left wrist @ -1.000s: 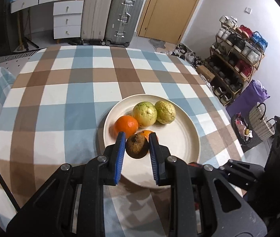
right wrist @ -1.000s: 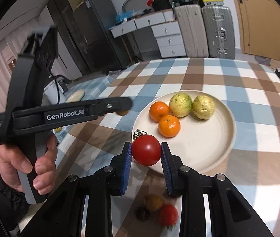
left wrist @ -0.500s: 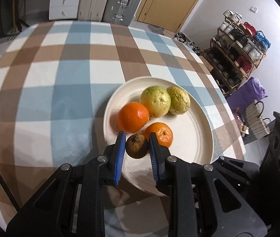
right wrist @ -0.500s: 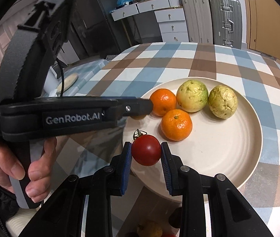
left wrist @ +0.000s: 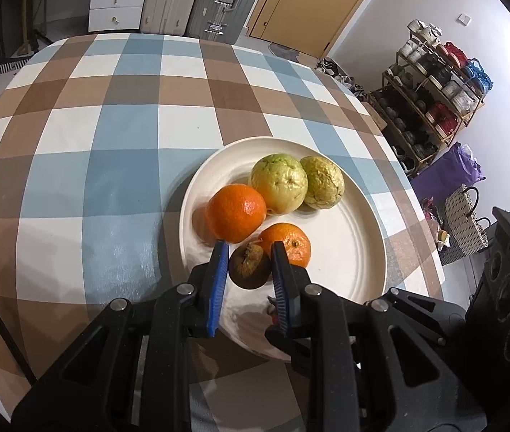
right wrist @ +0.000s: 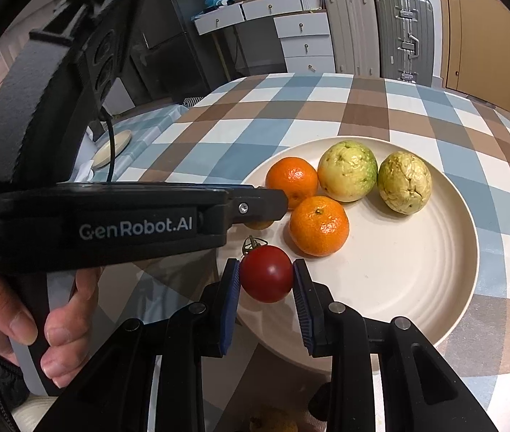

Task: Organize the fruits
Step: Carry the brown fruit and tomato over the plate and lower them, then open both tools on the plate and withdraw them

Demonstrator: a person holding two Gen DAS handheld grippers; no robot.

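Note:
A cream plate [left wrist: 355, 259] [right wrist: 417, 288] on the checked tablecloth holds two oranges [left wrist: 236, 213] [right wrist: 319, 225] and two pale green fruits [left wrist: 278, 183] [right wrist: 404, 182]. My left gripper [left wrist: 249, 264] is shut on a small dark brown wrinkled fruit [left wrist: 249, 265], low over the plate's near left edge beside the oranges. My right gripper [right wrist: 266, 274] is shut on a red tomato [right wrist: 266, 273] with a green stalk, just above the plate's near left rim. The left gripper's body [right wrist: 129, 223] crosses the right wrist view and hides most of its fruit.
A small yellowish fruit [right wrist: 273, 423] lies on the cloth below the right gripper. Suitcases [right wrist: 377, 32] and white drawers [right wrist: 301, 36] stand behind the table, a shoe rack [left wrist: 431, 97] to its right. A hand [right wrist: 28, 324] holds the left gripper.
Both grippers have moved forward and down toward the plate, each still holding its fruit. The plate and its fruits look larger and nearer.

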